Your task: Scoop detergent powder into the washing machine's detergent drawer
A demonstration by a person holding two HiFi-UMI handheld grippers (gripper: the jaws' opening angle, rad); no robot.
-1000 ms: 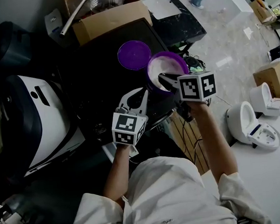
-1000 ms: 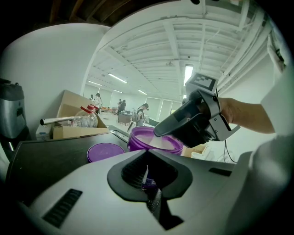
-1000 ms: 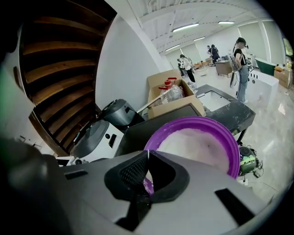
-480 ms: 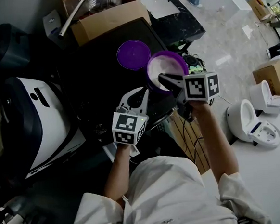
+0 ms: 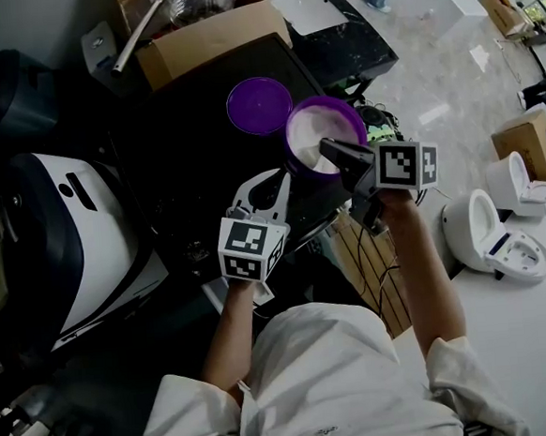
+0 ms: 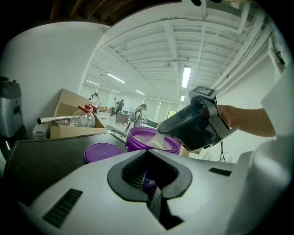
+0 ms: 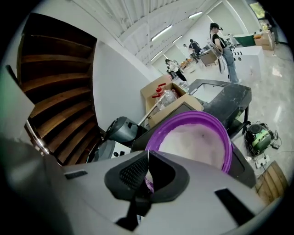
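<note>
A purple tub [image 5: 326,133] full of white powder stands on the black table [image 5: 193,153], with its purple lid [image 5: 259,105] lying beside it on the left. My right gripper [image 5: 328,148] reaches over the tub's near rim, shut on a pale translucent scoop [image 6: 158,139] that dips into the powder [image 7: 195,142]. Short of the tub's left side, my left gripper [image 5: 263,190] has its jaws closed together and I see nothing between them. In its own view the tub [image 6: 151,140] stands just beyond the jaws. A white and dark machine [image 5: 82,237] sits at the left.
A cardboard box [image 5: 211,34] with a bottle and a metal tube stands at the table's back edge. White toilets [image 5: 496,242] and another box [image 5: 528,150] are on the floor at the right. People stand far off in the hall.
My right gripper has drawn back a little to the right, so its tip now sits at the tub's near rim. The left gripper has stayed put.
</note>
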